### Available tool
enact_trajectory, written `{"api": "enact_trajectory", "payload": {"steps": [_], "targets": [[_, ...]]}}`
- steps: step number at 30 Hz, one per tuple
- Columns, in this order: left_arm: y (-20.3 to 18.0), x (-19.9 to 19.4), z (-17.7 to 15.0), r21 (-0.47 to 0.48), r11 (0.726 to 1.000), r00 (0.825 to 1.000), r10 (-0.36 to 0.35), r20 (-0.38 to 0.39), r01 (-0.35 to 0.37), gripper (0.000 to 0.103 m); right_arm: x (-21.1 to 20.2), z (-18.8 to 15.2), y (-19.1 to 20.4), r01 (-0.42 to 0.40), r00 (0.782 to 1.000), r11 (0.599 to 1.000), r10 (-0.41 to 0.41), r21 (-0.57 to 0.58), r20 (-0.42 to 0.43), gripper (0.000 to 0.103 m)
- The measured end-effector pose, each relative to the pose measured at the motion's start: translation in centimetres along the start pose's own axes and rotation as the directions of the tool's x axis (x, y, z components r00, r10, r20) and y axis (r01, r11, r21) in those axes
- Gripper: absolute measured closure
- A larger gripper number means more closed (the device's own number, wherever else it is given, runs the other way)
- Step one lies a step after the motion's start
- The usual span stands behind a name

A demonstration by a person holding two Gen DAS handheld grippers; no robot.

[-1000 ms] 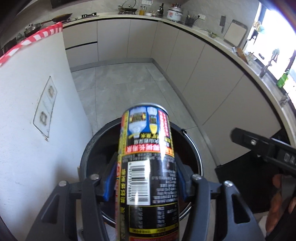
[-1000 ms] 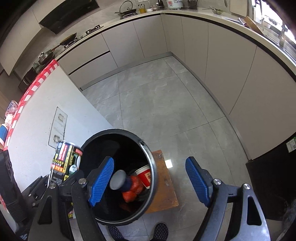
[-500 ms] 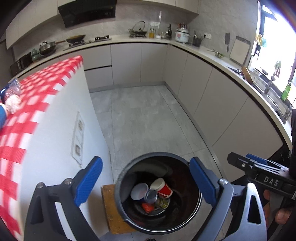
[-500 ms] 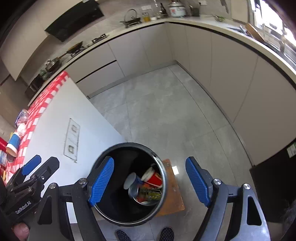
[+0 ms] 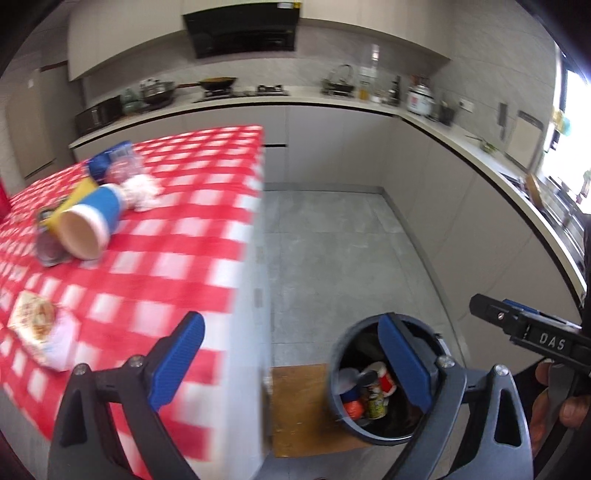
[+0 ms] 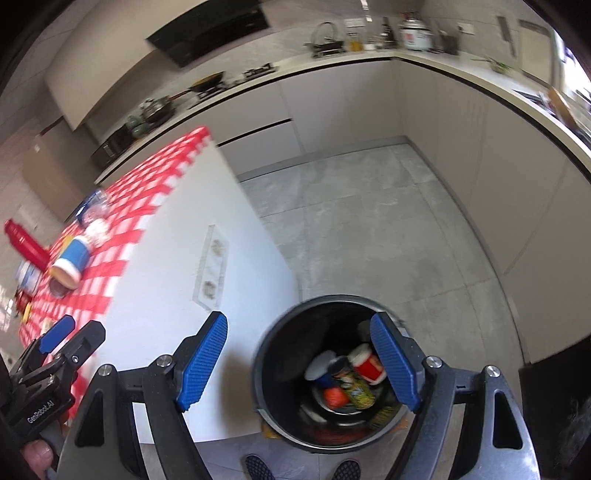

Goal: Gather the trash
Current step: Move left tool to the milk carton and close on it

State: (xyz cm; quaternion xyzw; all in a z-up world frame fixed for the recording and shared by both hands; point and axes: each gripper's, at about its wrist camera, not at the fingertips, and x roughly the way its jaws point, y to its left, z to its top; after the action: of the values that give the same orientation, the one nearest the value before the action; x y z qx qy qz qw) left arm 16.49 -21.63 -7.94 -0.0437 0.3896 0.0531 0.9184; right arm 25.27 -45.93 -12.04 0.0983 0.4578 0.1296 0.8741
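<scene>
Right hand-held gripper (image 5: 484, 312) marked "DAS"; left hand-held gripper (image 6: 55, 334) marked "GenRobot.AI".

- A black range hood (image 5: 240, 35) hangs above the stove, where a wok (image 5: 218, 83) sits.
- A white rice cooker (image 5: 419, 101) stands on the far tabletop (image 5: 332, 100) near some bottles.
- Pale cabinet doors (image 6: 461, 147) line the walls.
- Grey floor tiles (image 6: 369, 229) fill the middle.
- A small wooden board (image 5: 299, 406) lies on the floor.
- A white socket plate (image 6: 212, 266) is set into the island's side.
</scene>
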Motion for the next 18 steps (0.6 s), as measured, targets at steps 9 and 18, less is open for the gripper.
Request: {"api": "enact_trajectory", "payload": {"steps": [9,18], "targets": [[9.6,-3.1,-0.9,-0.102,0.989,0.993,0.114,0.03,-0.11,0.007,1.3,0.4,10.6,-0.11,0.994,0.985,0.109,-0.13,-0.015,0.022],[21.0,-5.5,-2.7,-0.219,0.949,0.972,0.236,0.007,-0.228,0.007,2.9,-1.9,21.9,-0.219,0.975,0.943,0.204,-0.252,-0.087,0.022]]}}
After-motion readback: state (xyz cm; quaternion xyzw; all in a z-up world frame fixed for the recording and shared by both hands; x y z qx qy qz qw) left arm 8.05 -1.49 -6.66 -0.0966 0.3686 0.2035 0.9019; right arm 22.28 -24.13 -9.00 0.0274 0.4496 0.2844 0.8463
